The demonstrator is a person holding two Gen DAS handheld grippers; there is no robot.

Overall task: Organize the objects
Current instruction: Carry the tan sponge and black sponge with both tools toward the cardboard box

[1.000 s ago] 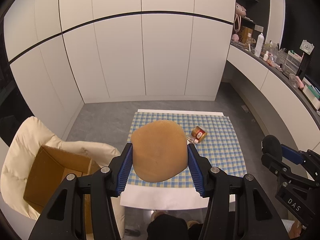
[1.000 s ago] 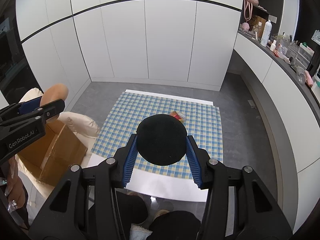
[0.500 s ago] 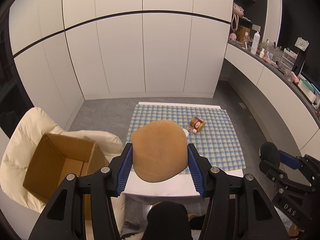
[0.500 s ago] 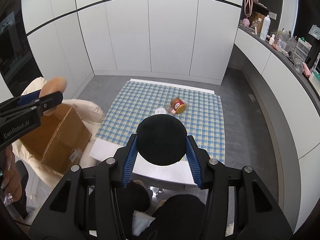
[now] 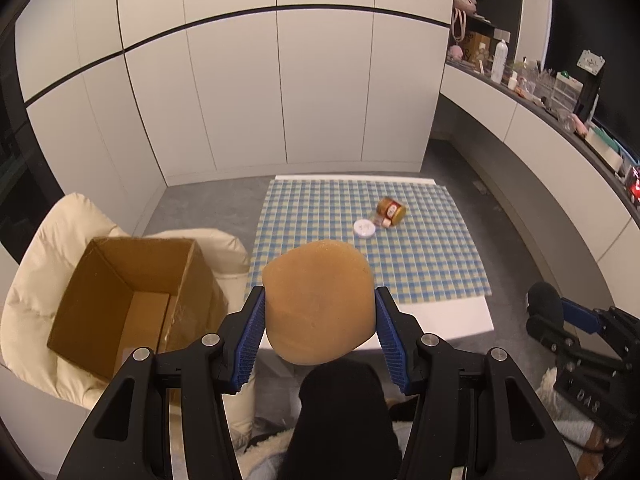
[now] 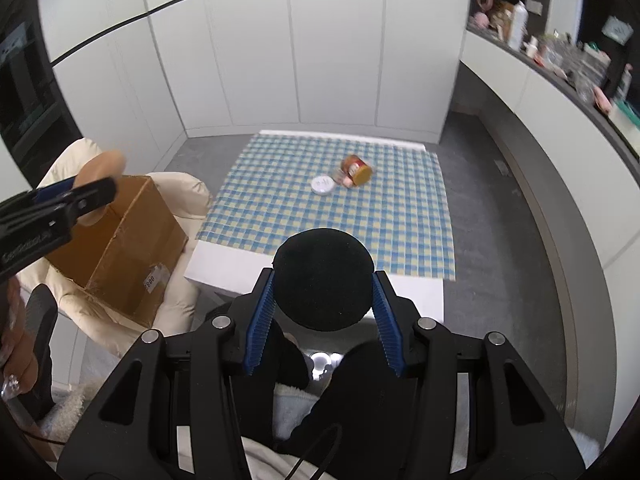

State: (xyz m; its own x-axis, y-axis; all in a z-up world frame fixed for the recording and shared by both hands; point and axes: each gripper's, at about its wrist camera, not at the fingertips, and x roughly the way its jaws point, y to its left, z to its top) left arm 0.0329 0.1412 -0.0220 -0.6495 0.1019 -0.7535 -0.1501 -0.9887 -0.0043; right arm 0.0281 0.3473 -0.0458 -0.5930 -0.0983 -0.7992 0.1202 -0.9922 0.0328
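Note:
My left gripper [image 5: 319,326] is shut on a tan round sponge [image 5: 320,300] and holds it in the air near the table's front edge. My right gripper [image 6: 322,304] is shut on a black round sponge [image 6: 324,278], also above the front edge. An open cardboard box [image 5: 128,296] sits on a cream cushioned chair [image 5: 48,248] left of the table; it also shows in the right wrist view [image 6: 120,240]. On the blue checked cloth [image 5: 360,248] lie a small jar [image 5: 391,211] on its side and a white round lid [image 5: 365,228].
The low white table [image 5: 460,320] stands on a grey floor before white cupboard doors. A long counter [image 5: 560,128] with bottles and boxes runs along the right wall. The left gripper [image 6: 60,208] shows over the box in the right wrist view.
Both grippers have pulled back and up from the table with their sponges. The box and the items on the cloth now show more fully; the left gripper has shifted toward the box.

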